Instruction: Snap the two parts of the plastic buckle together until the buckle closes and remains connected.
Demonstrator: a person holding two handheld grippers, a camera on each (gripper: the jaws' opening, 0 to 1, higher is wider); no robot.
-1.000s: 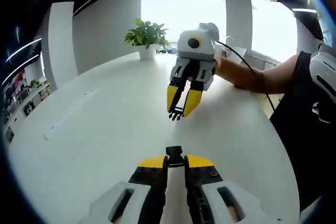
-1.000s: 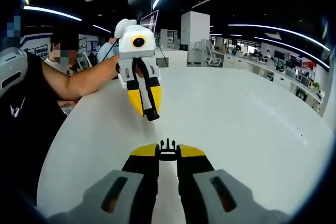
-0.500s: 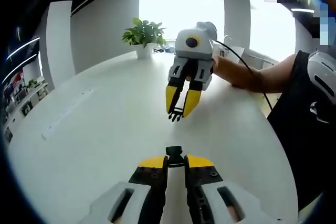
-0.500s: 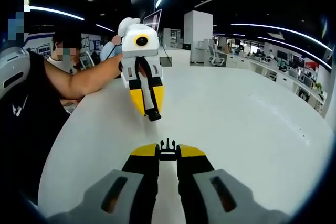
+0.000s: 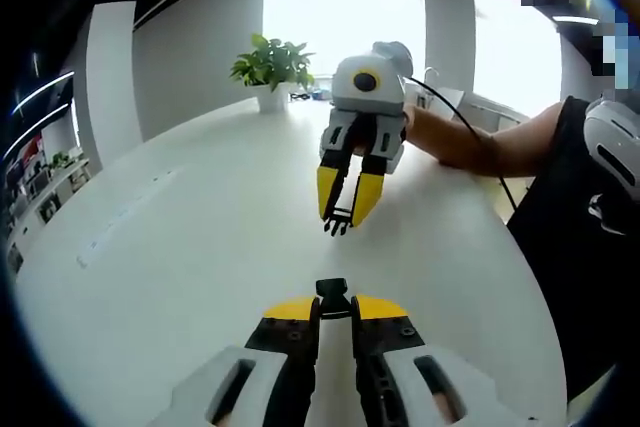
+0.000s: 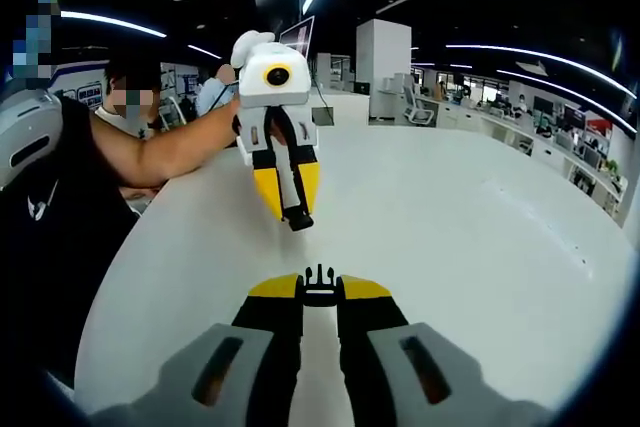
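Both grippers hover over a white round table (image 5: 180, 247), facing each other with a gap between them. My left gripper (image 5: 333, 303) is shut on the black socket half of the buckle (image 5: 332, 290), which sticks out past its yellow tips. My right gripper (image 6: 319, 293) is shut on the black pronged half (image 6: 319, 279). From the left gripper view, the right gripper (image 5: 345, 207) points toward me with the pronged half (image 5: 337, 223) at its tip. From the right gripper view, the left gripper (image 6: 291, 199) carries the socket half (image 6: 299, 218).
A potted plant (image 5: 271, 65) stands at the table's far edge. A person's bare forearm (image 5: 480, 142) and black cable (image 5: 470, 122) trail behind the right gripper. Another person (image 6: 130, 97) sits behind the table, with office desks (image 6: 520, 137) beyond.
The opposite gripper has drifted slightly in each view, the left one a little to the right in the right gripper view. Both halves stay gripped and apart.
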